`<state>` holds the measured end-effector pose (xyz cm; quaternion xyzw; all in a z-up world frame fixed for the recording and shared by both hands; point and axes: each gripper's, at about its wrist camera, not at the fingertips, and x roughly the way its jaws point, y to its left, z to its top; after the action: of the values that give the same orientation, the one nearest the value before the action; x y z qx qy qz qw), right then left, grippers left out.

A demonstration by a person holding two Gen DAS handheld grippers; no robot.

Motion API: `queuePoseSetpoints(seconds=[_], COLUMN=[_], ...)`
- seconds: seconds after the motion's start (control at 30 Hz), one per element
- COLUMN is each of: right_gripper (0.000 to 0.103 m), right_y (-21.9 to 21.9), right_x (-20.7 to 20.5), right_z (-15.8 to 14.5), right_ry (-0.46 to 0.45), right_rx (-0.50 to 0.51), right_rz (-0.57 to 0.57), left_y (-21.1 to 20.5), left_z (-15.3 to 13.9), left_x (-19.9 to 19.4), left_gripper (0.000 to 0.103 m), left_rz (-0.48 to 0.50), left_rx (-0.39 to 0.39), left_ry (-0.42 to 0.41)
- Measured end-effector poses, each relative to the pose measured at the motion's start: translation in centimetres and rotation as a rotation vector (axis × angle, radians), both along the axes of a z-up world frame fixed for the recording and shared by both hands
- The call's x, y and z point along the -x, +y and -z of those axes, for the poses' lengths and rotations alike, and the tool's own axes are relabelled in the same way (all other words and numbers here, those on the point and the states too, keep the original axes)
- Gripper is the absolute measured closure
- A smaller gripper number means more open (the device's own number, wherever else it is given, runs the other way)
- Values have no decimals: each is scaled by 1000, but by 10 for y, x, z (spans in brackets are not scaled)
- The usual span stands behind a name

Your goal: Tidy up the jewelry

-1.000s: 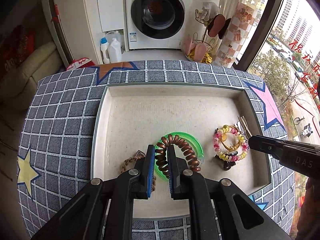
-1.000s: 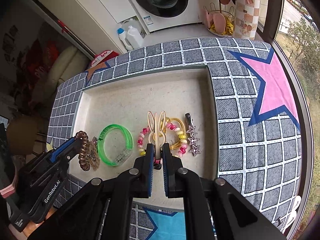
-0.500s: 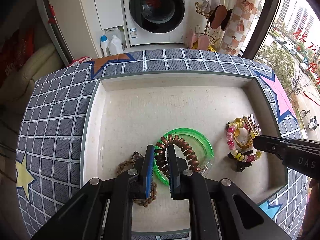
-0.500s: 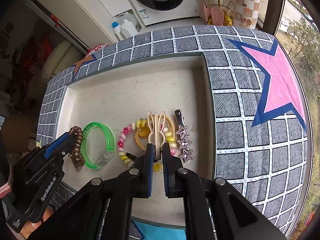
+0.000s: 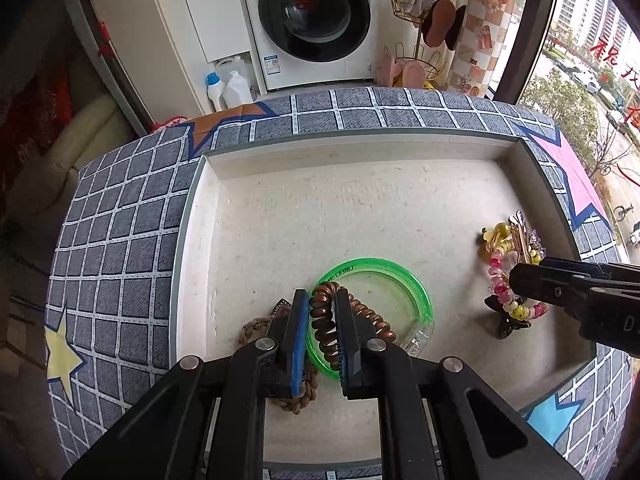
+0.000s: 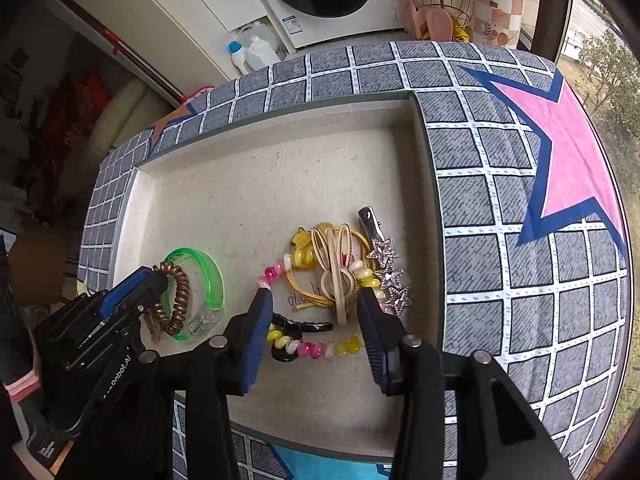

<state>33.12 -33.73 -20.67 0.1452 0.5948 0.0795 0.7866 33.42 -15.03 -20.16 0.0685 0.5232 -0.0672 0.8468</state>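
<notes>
My left gripper (image 5: 322, 312) is shut on a brown spiral hair tie (image 5: 324, 320), held over a green bangle (image 5: 384, 268) in the beige tray (image 5: 360, 200). A braided brown band (image 5: 256, 328) lies under its left finger. My right gripper (image 6: 316, 312) is open over the right-hand pile. A beige rabbit-ear hair clip (image 6: 338, 272) lies between its fingers on a pink and yellow bead bracelet (image 6: 312, 348), with a yellow hair tie (image 6: 308, 256) and a black clip (image 6: 304, 326). A star hair clip (image 6: 386, 268) lies to the right. The left gripper also shows in the right wrist view (image 6: 160, 280).
The tray sits on a grey checked cloth (image 6: 500, 200) with a pink star (image 6: 568, 152). Its right wall (image 6: 432, 220) is close to the star clip. A washing machine (image 5: 312, 20), bottles (image 5: 228, 88) and a slipper rack (image 5: 424, 40) stand beyond the table.
My right gripper has opened and let go of the rabbit-ear clip, which now lies on the bead bracelet. My left gripper still holds the spiral hair tie and has shifted slightly lower.
</notes>
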Motion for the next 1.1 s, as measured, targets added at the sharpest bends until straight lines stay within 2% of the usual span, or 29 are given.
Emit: queuePoseSetpoints(seconds=[0.2, 0.23, 0.27, 0.33, 0.6, 0.73, 0.83, 0.9, 0.93, 0.97, 1.1], right_gripper=[55, 55, 55, 55, 54, 41, 41, 36, 28, 24, 24], right_y=[-2, -3, -4, -6, -5, -1, 1, 1, 1, 2, 6], right_x=[3, 3, 4, 5, 10, 15, 21, 25, 28, 31, 44], right_z=[-10, -12, -14, -18, -25, -25, -25, -25, -25, -27, -34], right_ry=[-20, -25, -30, -40, -40, -31, -23, -15, -13, -18, -28], right_rx=[-14, -15, -16, -16, -25, -28, -24, -25, -26, -26, -27], right_rz=[22, 27, 32, 40, 47, 41, 49, 52, 52, 53, 45], left_y=[2, 2, 3, 6, 7, 11, 18, 22, 24, 25, 31], left_z=[-4, -4, -7, -17, -25, -29, -33, -35, -37, -38, -42], left_x=[0, 0, 1, 7, 7, 12, 19, 25, 28, 32, 49], left_gripper=[76, 44, 2, 0, 0, 0, 0, 0, 0, 0, 0], left_rz=[5, 3, -9, -30, -11, -12, -24, -28, -26, -25, -22], left_rx=[1, 2, 4, 15, 15, 10, 24, 34, 37, 37, 30], left_ry=[-7, -8, -19, -88, -67, -59, -52, -46, -44, -44, -31])
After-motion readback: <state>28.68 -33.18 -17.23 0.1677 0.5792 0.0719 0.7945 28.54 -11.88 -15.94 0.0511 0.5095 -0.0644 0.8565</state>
